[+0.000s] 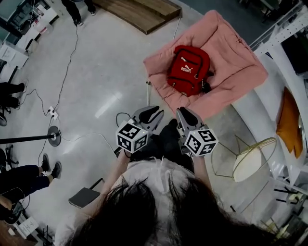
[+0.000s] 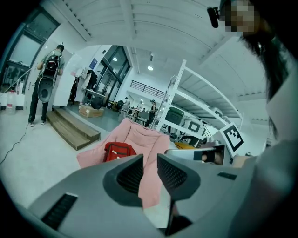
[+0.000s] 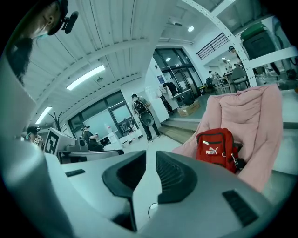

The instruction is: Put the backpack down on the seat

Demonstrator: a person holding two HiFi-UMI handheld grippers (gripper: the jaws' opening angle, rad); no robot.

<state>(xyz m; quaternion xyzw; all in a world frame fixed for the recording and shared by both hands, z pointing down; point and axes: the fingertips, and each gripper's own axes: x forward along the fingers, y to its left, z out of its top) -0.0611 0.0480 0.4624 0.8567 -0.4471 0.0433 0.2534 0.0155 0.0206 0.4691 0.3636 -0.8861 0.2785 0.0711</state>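
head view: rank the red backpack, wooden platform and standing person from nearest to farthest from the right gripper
1. red backpack: straight ahead of the right gripper, lying on the pink seat.
2. wooden platform: beyond the seat, to the left.
3. standing person: far upper left.

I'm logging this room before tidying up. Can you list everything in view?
backpack: one, red, lying on the seat
seat: one, pink, padded, upper right
wooden platform: one, brown, far end of the floor
power strip: one, white, on the floor at left
side table: one, gold wire frame, right of the person
cushion: one, orange, right edge
left gripper: one, grey, jaws slightly apart, empty
right gripper: one, grey, jaws slightly apart, empty
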